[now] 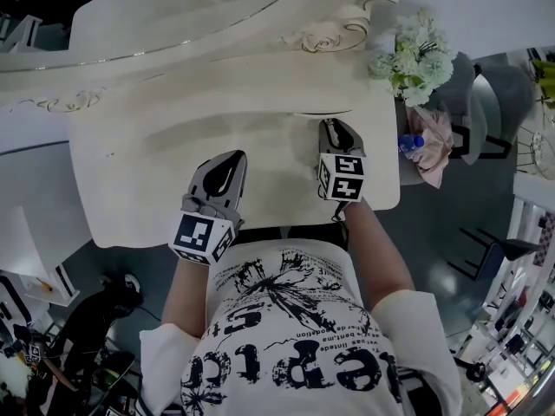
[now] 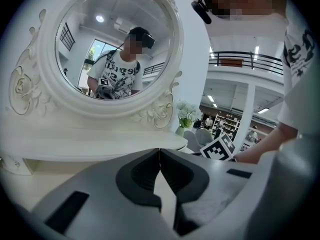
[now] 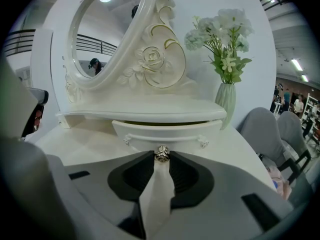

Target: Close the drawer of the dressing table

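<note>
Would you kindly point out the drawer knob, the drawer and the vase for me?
drawer knob (image 3: 161,154), right gripper view, on its metal face.
drawer (image 3: 165,132), right gripper view, middle of its white front.
vase (image 3: 226,103), right gripper view, on its ribbed body.

I see a white bench (image 1: 130,189) with a carved oval mirror (image 2: 110,49) standing along its rear edge. Below the mirror, a low shelf (image 3: 140,115) carries a small drawer (image 3: 165,130), which I think is pulled slightly out. A pale vase of flowers (image 3: 226,100) stands at the right rear corner.
</note>
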A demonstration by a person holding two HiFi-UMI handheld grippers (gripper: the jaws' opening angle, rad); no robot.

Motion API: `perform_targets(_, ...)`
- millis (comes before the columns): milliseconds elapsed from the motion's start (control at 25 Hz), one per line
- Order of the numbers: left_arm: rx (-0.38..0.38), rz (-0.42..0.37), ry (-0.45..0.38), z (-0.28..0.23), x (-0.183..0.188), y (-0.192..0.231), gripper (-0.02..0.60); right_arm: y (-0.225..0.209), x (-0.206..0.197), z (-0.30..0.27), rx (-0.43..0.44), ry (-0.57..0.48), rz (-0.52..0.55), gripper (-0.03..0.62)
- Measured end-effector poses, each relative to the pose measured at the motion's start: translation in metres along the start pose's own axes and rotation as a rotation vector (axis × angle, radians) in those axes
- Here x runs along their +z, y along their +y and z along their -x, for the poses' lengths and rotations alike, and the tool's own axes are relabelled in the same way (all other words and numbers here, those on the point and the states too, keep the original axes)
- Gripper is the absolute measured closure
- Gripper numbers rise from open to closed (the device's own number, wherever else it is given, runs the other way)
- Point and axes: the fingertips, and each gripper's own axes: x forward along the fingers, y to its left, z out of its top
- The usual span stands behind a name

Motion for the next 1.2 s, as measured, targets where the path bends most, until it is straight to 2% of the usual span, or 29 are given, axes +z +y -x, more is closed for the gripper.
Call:
perform_targets(360, 0.04, 0.03, -0.021, 0.006, 0.005, 0.015, 0.563, -0.001, 0.01, -0.01, 0.01, 0.008, 0.056, 0.488)
perform_targets(1000, 0.054, -0.01, 0.006, 0.013, -0.001, 0.014, 0.563, 0.0, 0.018, -0.018, -0.016, 0.012, 0.109, 0.485)
perform_targets(1200, 0.052, -0.038, -0.003, 0.018, 0.005, 0.004, 0.563, -0.002, 0.003, -0.006, -0.006, 0.07, 0.043, 0.47)
